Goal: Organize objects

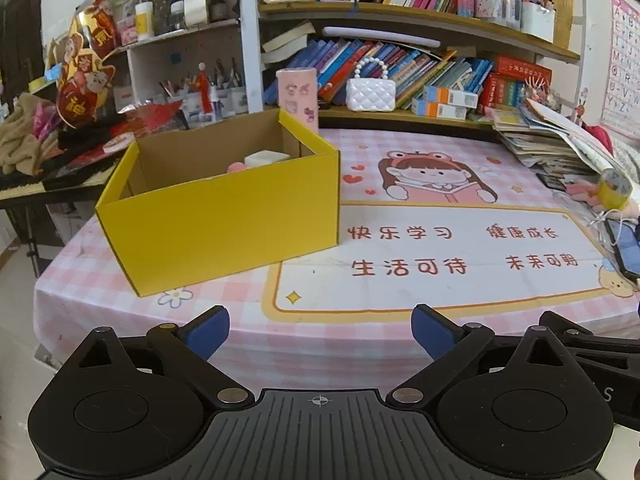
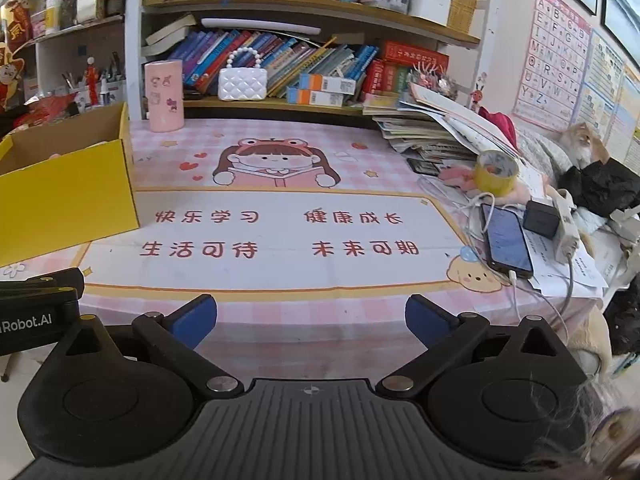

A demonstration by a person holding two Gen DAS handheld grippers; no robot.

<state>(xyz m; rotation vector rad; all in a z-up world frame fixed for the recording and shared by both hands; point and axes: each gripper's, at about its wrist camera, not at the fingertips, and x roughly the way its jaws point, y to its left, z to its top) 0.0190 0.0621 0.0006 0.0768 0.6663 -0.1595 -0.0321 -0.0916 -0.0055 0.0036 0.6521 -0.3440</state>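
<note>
A yellow cardboard box [image 1: 224, 216] stands open on the left of the pink checked table mat [image 1: 400, 280]; inside it I see a white block [image 1: 266, 159] and a pink round thing [image 1: 236, 167]. My left gripper [image 1: 320, 330] hangs open over the table's near edge, nothing between its blue pads. In the right wrist view the box [image 2: 68, 196] is at the far left. My right gripper [image 2: 311, 320] is open too, empty, above the near edge. A yellow tape roll [image 2: 495, 172] sits on the clutter at the right.
A pink cylinder holder [image 2: 164, 96] stands at the back of the mat. A phone [image 2: 506, 240] on a charging cable, a black adapter [image 2: 541, 218], papers and a book stack [image 2: 424, 132] crowd the right side. Bookshelves with a white handbag [image 2: 242, 80] rise behind.
</note>
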